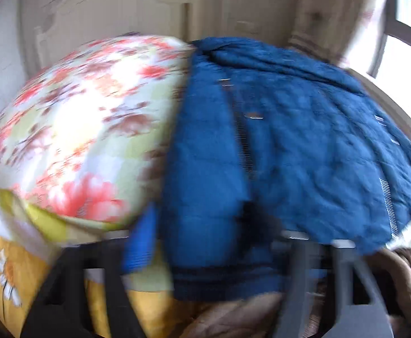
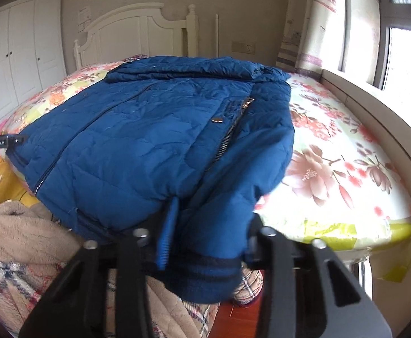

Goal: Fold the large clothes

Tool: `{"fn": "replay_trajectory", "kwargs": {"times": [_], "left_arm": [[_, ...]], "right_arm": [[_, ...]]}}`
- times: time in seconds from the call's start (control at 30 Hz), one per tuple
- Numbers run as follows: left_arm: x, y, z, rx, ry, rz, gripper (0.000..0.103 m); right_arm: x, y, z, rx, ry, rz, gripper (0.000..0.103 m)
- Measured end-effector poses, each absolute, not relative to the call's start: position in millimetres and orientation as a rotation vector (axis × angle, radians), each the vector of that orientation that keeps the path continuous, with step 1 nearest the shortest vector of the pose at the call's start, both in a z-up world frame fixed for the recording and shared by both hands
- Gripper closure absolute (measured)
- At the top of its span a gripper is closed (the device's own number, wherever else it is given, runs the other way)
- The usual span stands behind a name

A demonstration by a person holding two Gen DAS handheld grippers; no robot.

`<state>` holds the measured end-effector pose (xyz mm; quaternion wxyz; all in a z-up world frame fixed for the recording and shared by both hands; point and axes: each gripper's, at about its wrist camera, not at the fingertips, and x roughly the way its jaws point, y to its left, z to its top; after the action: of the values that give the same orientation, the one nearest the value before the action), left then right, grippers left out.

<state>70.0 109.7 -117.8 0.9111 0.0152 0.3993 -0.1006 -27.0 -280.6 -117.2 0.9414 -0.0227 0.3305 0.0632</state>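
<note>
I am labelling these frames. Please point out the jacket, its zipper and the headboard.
jacket (image 2: pixel 137 146): right wrist view, quilted front panel.
zipper (image 2: pixel 228 138): right wrist view, metal teeth mid-length.
headboard (image 2: pixel 132 31): right wrist view, white arched panel.

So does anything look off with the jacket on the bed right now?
The jacket lies crooked across the bed, its ribbed hem hanging off the near edge. No damage or spills visible.

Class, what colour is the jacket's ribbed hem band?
Blue with dark stripes on the hem band, clearest in right wrist view.
</note>
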Motion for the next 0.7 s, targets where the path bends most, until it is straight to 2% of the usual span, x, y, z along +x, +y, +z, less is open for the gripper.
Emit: {"fn": "replay_trajectory", "kwargs": {"times": [0.03,0.07,0.13,0.3,0.53,0.6,0.7], "left_arm": [[66,103,-116,0.067,0.816,-0.205,0.068],[65,101,-115,0.076,0.809,-0.216,0.079],[57,100,-108,0.074,0.772,-0.238,0.084],[23,126,-72,-0.083,0.685,-0.319,0.086],[-57,172,-9,-0.205,0.527,-0.31,0.086],[-60,178,13,-0.22,0.462,-0.305,0.086],[-31,166,54,-0.189,0.393,-0.282,0.086]], "right_arm": [[-29,-280,-117,-0.051,0.667,0.133,0.077],[-29,-281,-117,-0.042,0.663,0.14,0.079],[-31,-290,-116,0.014,0.665,0.165,0.082],[-55,-312,-85,0.137,0.629,0.312,0.087],[-127,-306,-7,0.091,0.412,0.481,0.088],[-126,-305,17,0.086,0.348,0.469,0.088],[-86,-306,45,0.079,0.367,0.413,0.087]]}}
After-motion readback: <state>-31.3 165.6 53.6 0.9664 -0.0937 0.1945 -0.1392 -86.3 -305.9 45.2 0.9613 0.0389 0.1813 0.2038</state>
